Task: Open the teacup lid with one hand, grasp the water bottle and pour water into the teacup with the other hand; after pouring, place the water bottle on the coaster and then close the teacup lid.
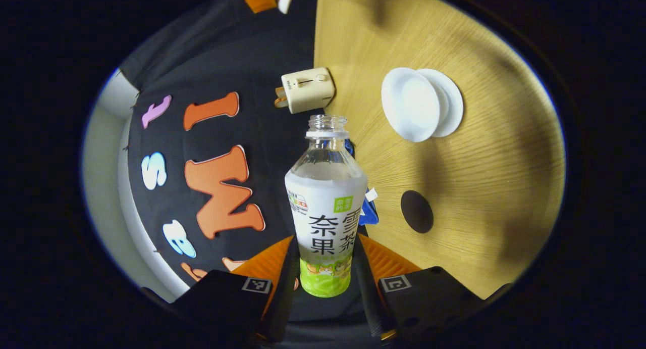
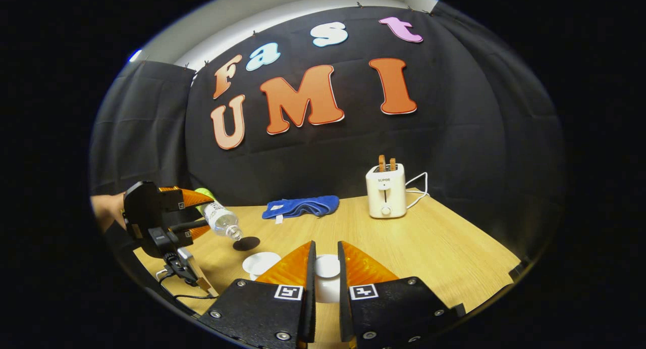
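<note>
Wooden desk (image 2: 404, 248) against black cloth, your left claw (image 1: 325, 273) pinching the uncapped, white-labelled water bottle (image 1: 326, 207) at frame centre, tipped toward the teacup (image 1: 410, 104), your right claw (image 2: 326, 276) pinching the white lid (image 2: 327, 265), lower centre.

The water bottle (image 1: 326, 207) hides most of the blue cloth (image 1: 368, 212); water level too faint to tell

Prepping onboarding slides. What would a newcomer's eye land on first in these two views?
First, the water bottle, uncapped, clamped between the left gripper's fingers and tipped mouth-down toward the teacup, with the dark coaster just beyond it. Next, the white lid held up between the right gripper's orange fingers. At the table's back edge stand a cream toaster and a blue cloth.
</note>
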`<act>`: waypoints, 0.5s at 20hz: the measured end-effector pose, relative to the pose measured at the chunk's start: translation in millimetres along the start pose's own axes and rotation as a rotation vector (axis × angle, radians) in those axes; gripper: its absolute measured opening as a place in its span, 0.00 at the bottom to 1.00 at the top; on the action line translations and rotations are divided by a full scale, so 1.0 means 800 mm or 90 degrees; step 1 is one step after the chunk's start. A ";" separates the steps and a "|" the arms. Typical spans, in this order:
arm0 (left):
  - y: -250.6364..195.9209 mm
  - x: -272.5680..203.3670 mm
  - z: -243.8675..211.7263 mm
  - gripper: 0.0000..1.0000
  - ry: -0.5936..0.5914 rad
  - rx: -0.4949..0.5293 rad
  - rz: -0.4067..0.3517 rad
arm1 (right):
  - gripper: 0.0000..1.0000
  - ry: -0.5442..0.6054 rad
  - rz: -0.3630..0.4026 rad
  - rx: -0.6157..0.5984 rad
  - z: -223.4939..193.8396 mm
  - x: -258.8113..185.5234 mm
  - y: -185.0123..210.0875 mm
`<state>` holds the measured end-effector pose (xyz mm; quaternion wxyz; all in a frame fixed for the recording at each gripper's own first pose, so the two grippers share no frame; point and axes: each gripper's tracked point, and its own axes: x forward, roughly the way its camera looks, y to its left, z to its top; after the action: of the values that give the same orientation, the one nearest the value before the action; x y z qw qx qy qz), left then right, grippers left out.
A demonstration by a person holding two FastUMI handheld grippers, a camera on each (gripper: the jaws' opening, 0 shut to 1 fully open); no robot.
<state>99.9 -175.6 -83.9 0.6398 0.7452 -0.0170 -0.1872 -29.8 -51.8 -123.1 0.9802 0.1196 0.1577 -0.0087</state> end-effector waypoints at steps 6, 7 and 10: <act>0.053 0.003 -0.053 0.63 0.022 -0.318 0.101 | 0.19 0.000 0.026 -0.005 0.005 0.023 0.037; 0.062 0.001 -0.065 0.63 0.025 -0.356 0.116 | 0.19 0.001 0.032 -0.006 0.005 0.027 0.045; 0.093 -0.007 -0.103 0.63 0.035 -0.425 0.173 | 0.19 0.002 0.048 -0.017 0.007 0.033 0.064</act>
<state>135.4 -109.2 -2.0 0.8671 0.4910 -0.0364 -0.0759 -0.3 -2.7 -113.9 0.9810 0.1125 0.1549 0.0302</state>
